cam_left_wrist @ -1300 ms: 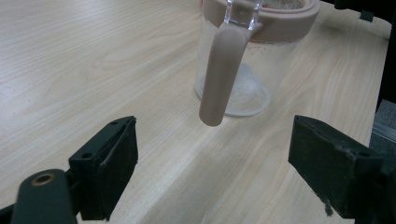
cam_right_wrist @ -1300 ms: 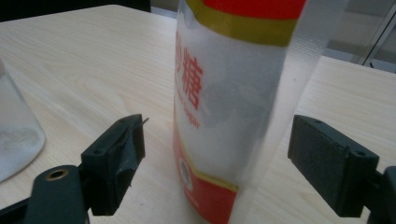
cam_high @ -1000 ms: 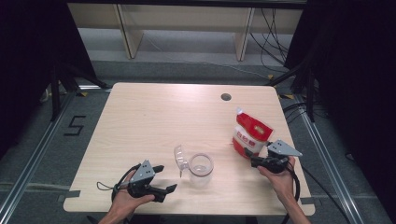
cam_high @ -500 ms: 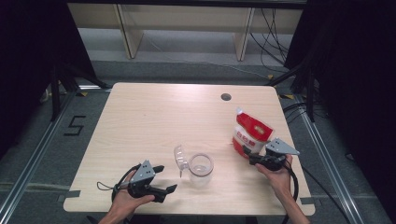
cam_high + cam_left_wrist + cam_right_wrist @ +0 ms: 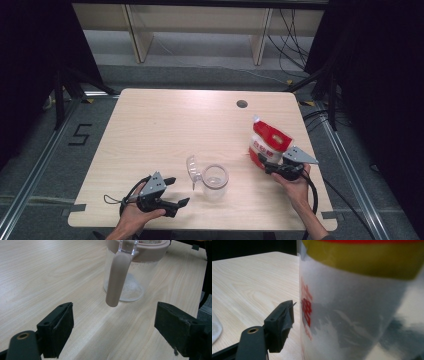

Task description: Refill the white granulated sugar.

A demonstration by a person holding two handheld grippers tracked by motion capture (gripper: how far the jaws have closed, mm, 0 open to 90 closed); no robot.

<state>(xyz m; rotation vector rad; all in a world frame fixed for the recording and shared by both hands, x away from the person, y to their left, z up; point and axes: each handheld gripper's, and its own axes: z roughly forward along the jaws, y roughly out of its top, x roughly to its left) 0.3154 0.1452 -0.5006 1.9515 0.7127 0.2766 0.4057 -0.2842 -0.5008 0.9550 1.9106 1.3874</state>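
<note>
grey floor (image 5: 45,165), perhaps shelving (image 5: 200,20) behind

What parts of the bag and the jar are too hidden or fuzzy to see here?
- Bag: in the right gripper view it covers one jaw of the right tongs, and its red print is blurred.
- Jar: its top is cut off by the left gripper view's edge.
- Bag's lettering: too small in the high view.
</note>
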